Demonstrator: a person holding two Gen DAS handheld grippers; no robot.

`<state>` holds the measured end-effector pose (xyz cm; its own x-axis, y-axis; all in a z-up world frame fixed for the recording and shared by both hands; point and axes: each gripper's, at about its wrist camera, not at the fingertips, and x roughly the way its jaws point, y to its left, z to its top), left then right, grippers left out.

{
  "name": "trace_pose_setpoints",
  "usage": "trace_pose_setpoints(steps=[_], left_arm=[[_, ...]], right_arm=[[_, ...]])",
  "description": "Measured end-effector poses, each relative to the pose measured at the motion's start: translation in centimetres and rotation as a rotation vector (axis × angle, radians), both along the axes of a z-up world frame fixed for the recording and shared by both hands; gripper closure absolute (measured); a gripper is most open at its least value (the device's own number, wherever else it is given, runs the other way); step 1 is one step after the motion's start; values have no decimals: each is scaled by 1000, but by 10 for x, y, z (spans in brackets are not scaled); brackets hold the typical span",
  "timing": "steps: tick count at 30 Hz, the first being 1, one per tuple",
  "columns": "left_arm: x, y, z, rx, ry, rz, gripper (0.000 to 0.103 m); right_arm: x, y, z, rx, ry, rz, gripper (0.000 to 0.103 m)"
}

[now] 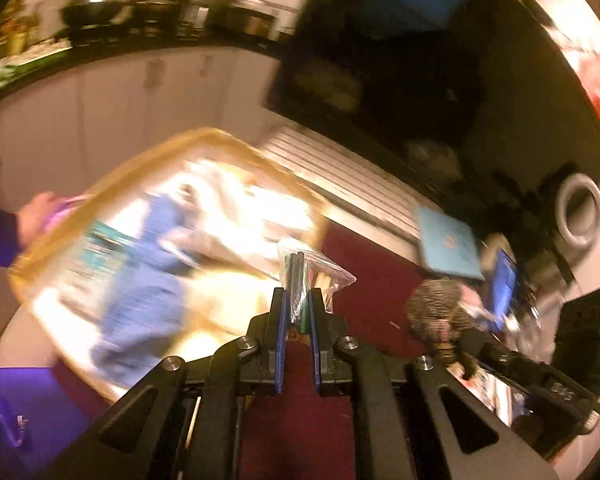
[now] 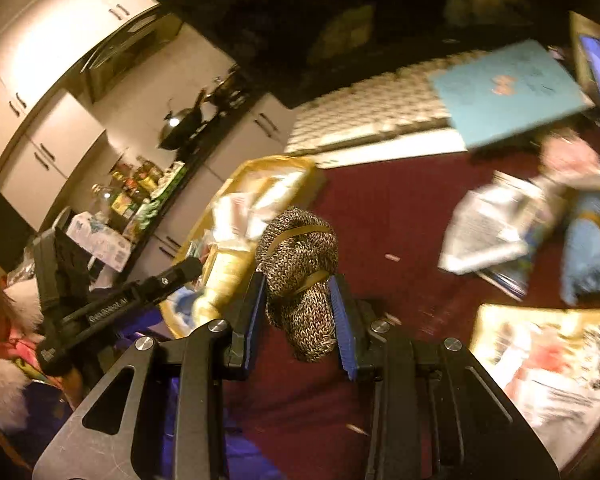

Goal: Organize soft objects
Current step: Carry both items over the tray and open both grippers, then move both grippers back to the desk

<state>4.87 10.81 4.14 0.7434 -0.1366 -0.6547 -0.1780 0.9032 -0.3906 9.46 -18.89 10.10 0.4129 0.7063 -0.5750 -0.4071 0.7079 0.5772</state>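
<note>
Knitted bundle [image 2: 300, 280] clamped in your right tongs [image 2: 300, 300], plastic bag [image 1: 306, 280] pinched in the left tongs [image 1: 298, 304] — swing fast toward the yellow bin [image 1: 52, 292] and that bag could slip.

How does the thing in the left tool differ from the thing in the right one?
The left tool pinches a thin clear plastic bag of dark sticks; the right tool squeezes a bulky speckled knit bundle. The bag is see-through and crinkly, the bundle woolly and rubber-banded. Both are held off the red cloth.
</note>
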Motion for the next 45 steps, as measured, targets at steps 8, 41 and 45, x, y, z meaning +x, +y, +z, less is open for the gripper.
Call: trace_pose_setpoints(steps=[8, 41, 45], left_arm=[[23, 62, -6, 29, 31, 144, 95], [-33, -27, 8, 6, -62, -32, 29], [-22, -71, -1, -15, -32, -163, 29]], right_arm=[[62, 104, 8, -54, 44, 36, 71], [-12, 42, -14, -56, 19, 185, 43], [-38, -10, -21, -112, 25, 174, 43]])
